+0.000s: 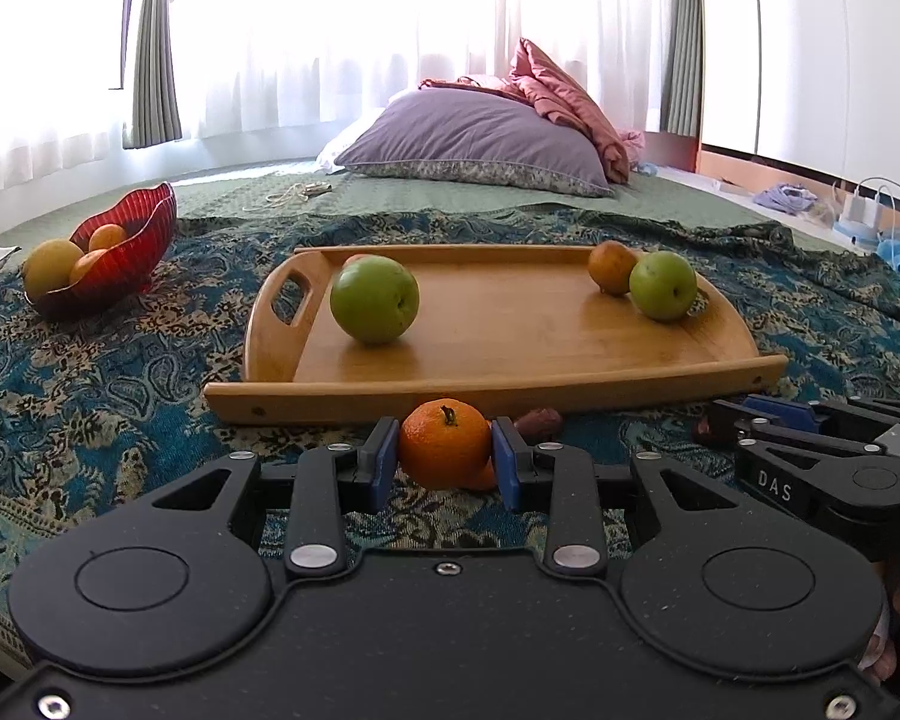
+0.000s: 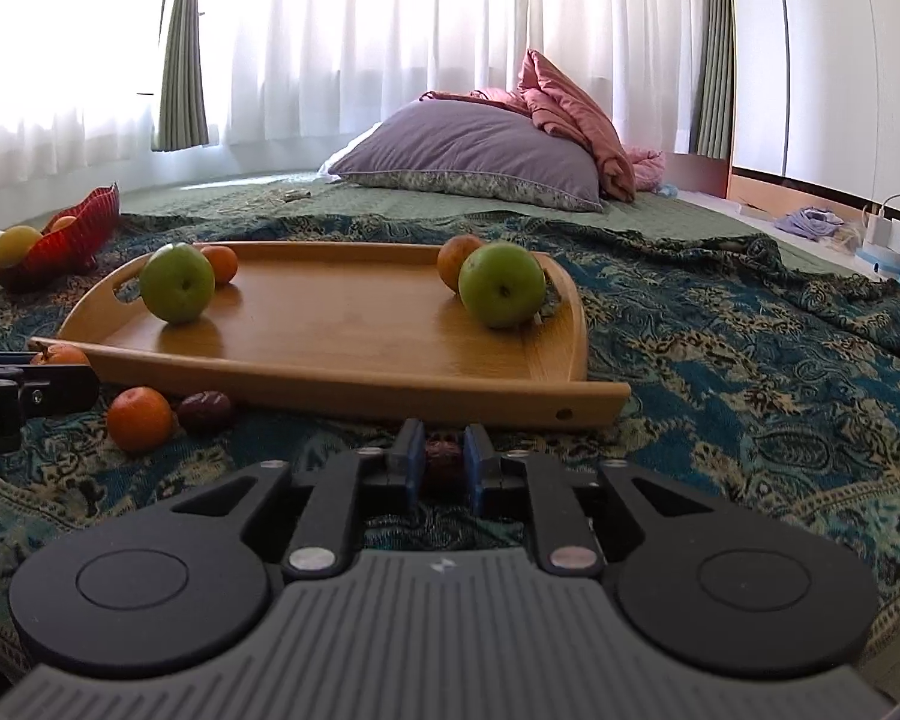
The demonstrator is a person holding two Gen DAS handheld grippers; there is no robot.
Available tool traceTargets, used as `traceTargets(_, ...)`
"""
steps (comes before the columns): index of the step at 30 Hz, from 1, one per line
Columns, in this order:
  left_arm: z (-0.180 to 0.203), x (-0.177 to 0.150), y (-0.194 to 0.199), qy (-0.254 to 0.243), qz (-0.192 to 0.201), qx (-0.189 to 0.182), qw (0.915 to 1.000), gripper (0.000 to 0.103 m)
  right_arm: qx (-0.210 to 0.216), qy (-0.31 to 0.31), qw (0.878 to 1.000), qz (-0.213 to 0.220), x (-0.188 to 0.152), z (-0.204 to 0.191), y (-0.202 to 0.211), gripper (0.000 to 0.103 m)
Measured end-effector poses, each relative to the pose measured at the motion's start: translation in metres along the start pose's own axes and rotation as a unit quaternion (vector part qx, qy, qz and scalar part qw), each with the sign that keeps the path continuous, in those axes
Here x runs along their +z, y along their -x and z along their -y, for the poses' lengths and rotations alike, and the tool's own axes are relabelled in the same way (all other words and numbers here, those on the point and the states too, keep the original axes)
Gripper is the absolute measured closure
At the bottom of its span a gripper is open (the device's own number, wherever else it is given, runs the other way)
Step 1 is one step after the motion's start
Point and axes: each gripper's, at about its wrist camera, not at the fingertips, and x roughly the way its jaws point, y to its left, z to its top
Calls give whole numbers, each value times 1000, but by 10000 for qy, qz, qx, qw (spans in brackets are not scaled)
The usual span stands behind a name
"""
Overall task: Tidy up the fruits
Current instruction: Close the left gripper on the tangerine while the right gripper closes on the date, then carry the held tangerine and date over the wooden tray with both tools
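Observation:
My left gripper [image 1: 444, 450] is shut on an orange mandarin [image 1: 444, 441] just in front of the wooden tray [image 1: 510, 360]. A second mandarin [image 2: 139, 418] lies on the cloth behind it, beside a dark brown date [image 2: 207, 412]. My right gripper [image 2: 441, 459] is shut on another dark brown date [image 2: 441, 456] near the tray's front edge. The tray holds two green apples [image 1: 375, 299] [image 1: 663, 285] and two mandarins [image 1: 611, 267] [image 2: 221, 263]. A red bowl [image 1: 120, 258] at far left holds several orange and yellow fruits.
A patterned blue cloth [image 2: 720, 360] covers the bed. A purple pillow [image 1: 480, 141] and pink blanket [image 1: 570, 96] lie at the back. Chargers and cables [image 2: 888, 231] sit at far right. The right gripper shows at the right edge of the left wrist view [image 1: 810, 450].

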Motion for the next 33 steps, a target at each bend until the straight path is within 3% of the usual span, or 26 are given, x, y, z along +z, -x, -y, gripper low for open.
traceTargets(3, 1, -1, -1, 12, -35, -22, 10000, 71, 23, 71, 10000, -57, 0, -4, -2, 54)
traceTargets(10, 4, -2, -5, -56, -53, -49, 10000, 71, 18, 172, 9995, -256, -2, -10, -12, 51)
traceTargets(11, 4, -1, -6, -57, -53, -49, 10000, 71, 27, 190, 9995, -268, -1, -10, -13, 66)
traceTargets(12, 4, -1, -7, -51, -50, -49, 10000, 71, 41, 198, 9994, -268, -1, -11, -13, 68)
traceTargets(24, 2, 38, -40, 17, 155, -286, 9995, 71, 402, 157, 9990, 153, 41, -17, -16, 68)
traceTargets(33, -3, 64, -92, -93, -31, -412, 9991, 71, 477, -129, 9985, -223, 72, -11, -67, 68)
